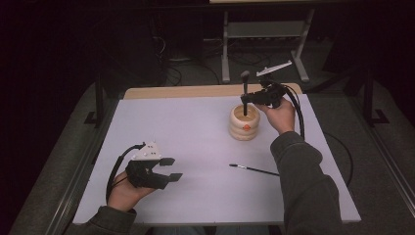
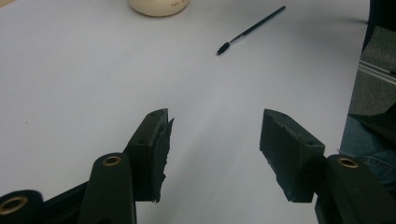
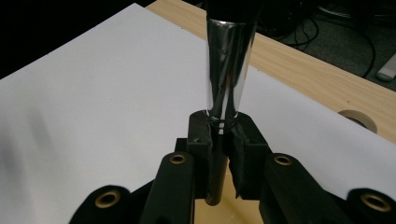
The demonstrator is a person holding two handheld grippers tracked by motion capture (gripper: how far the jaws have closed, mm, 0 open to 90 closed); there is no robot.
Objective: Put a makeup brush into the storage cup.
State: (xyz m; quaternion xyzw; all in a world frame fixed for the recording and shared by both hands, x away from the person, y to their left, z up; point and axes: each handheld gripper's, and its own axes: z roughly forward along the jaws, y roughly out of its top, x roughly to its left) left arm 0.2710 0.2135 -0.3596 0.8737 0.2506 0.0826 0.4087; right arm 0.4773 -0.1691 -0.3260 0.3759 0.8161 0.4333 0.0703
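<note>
The wooden holder (image 1: 244, 123) bears an orange mark and small print, both too small to read

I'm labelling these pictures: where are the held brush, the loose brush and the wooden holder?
held brush (image 3: 227, 70), right gripper view, silver ferrule.
loose brush (image 1: 254, 169), high view, mid-handle.
wooden holder (image 1: 243, 128), high view, front wall.

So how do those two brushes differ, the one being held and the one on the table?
The held brush stands upright over the wooden cup, clamped in the right gripper; the thin brush lies flat and untouched on the table. The held one looks thicker, with a shiny metal collar. Both have dark handles.
</note>
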